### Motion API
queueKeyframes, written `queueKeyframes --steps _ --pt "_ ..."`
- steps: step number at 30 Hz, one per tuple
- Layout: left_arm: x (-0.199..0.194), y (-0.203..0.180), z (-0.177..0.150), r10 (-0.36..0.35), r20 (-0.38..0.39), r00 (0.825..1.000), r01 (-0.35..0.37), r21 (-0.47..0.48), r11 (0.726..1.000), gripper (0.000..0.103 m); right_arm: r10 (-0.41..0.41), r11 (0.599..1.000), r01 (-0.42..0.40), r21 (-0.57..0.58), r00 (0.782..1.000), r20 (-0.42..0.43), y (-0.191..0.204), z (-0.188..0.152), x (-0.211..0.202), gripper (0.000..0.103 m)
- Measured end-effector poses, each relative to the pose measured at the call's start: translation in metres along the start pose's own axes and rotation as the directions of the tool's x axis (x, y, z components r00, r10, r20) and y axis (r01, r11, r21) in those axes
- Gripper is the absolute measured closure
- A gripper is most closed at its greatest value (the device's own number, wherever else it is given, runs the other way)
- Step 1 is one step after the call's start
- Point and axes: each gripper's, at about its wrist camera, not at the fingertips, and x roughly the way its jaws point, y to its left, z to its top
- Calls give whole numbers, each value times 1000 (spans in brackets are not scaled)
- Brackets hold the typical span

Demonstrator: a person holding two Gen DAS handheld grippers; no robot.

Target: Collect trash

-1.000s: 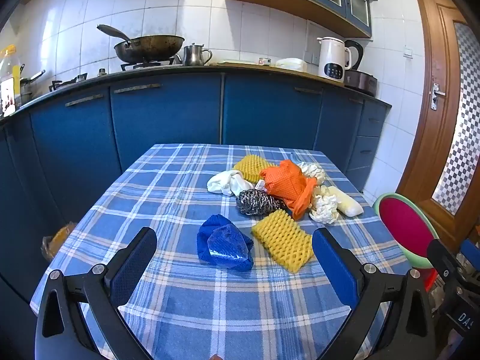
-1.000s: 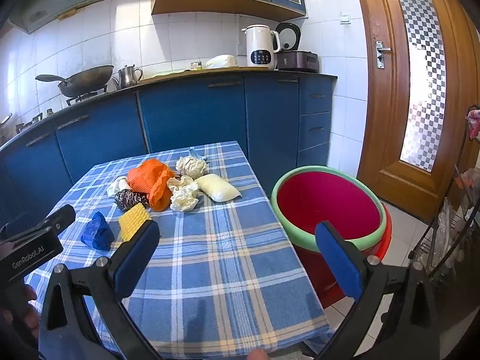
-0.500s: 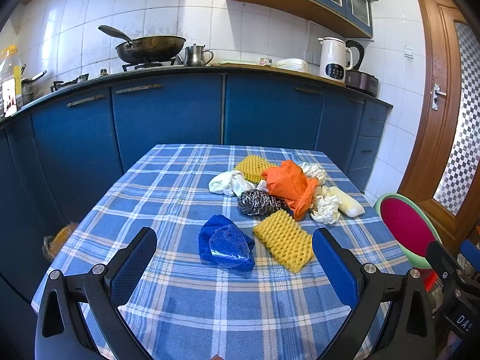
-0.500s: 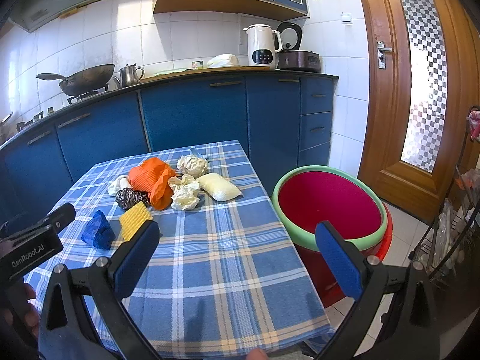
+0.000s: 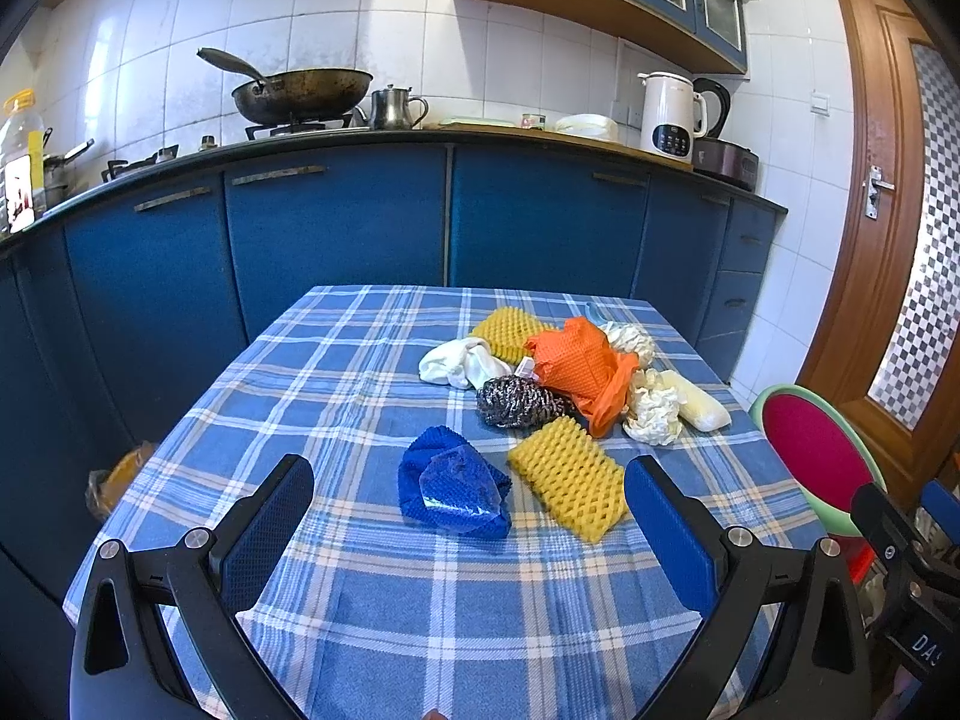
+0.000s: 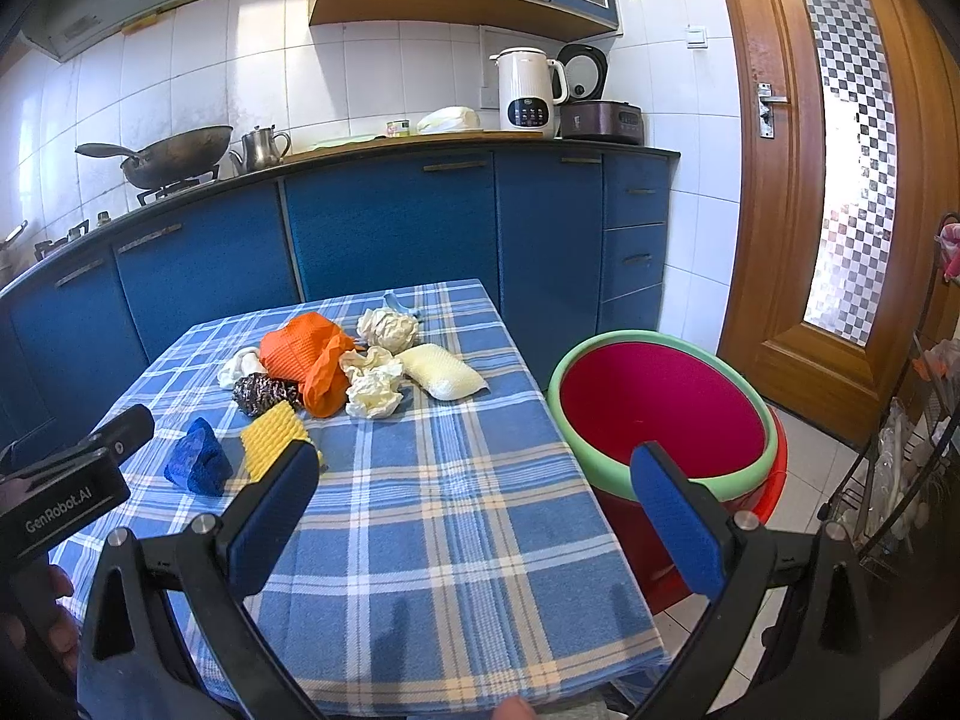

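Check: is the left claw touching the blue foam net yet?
Apart. In the left wrist view the left claw is open, and checked tablecloth shows between each pad and the blue foam net, which lies untouched between them.

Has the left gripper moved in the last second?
Yes, slightly. In its own view the blue net, lying on the table, sits a touch further right between the fingers, so the left gripper has drifted a little left. Its jaws are open.

Left gripper, right gripper: jaws wide apart.
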Motion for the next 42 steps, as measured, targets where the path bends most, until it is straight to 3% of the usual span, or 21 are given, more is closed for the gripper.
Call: queueKeyframes --steps 42 --pt "1 3 -3 2 -7 1000 -2 1 1000 0 0 1000 0 -2 1000 -6 2 -1 1 1"
